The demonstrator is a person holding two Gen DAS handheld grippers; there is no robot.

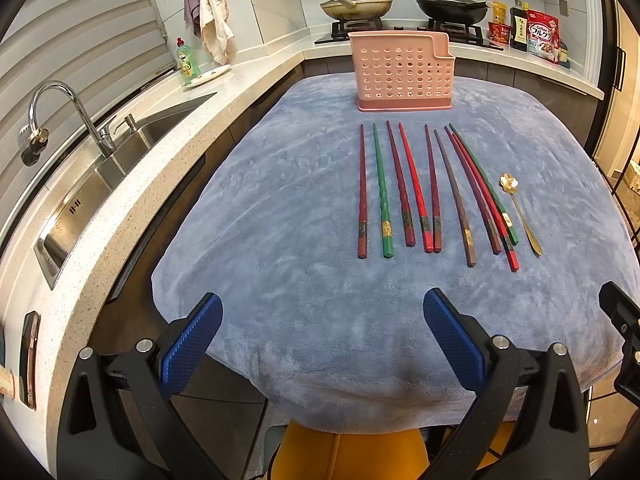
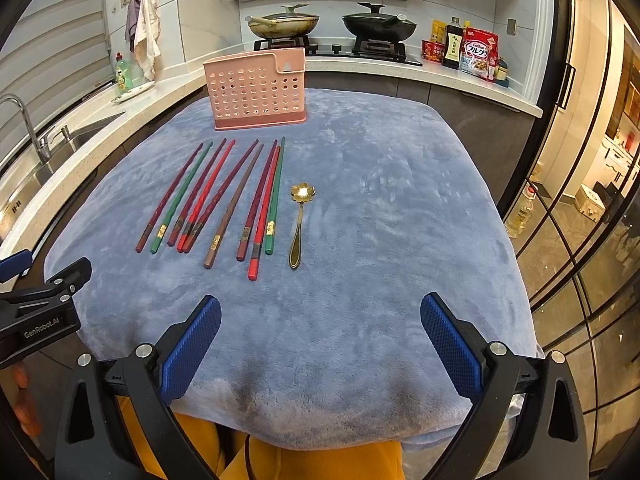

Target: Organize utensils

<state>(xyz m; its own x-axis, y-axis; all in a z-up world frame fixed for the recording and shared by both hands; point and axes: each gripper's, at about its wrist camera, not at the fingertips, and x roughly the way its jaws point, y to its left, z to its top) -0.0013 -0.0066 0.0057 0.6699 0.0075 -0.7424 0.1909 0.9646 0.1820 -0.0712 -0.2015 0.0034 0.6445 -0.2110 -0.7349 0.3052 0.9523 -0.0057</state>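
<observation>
Several chopsticks (image 1: pixel 420 192) (image 2: pixel 224 200) in red, green, maroon and brown lie side by side on a blue-grey plush cloth (image 1: pixel 300 280) (image 2: pixel 380 240). A gold spoon (image 1: pixel 520 212) (image 2: pixel 299 224) with a flower-shaped bowl lies just right of them. Behind them a pink perforated utensil holder (image 1: pixel 402 72) (image 2: pixel 256 88) stands upright. My left gripper (image 1: pixel 322 312) hovers open over the cloth's near edge, well short of the chopsticks. My right gripper (image 2: pixel 320 314) is open too, near the front edge, with the spoon ahead and slightly left. Neither holds anything.
A steel sink (image 1: pixel 100 184) with a faucet (image 1: pixel 68 112) runs along the left counter, with a green soap bottle (image 1: pixel 187 60). Two lidded pans (image 1: pixel 356 4) (image 2: pixel 378 24) sit on the stove behind. Food packages (image 2: pixel 476 54) stand at back right. Glass doors (image 2: pixel 580 220) lie right.
</observation>
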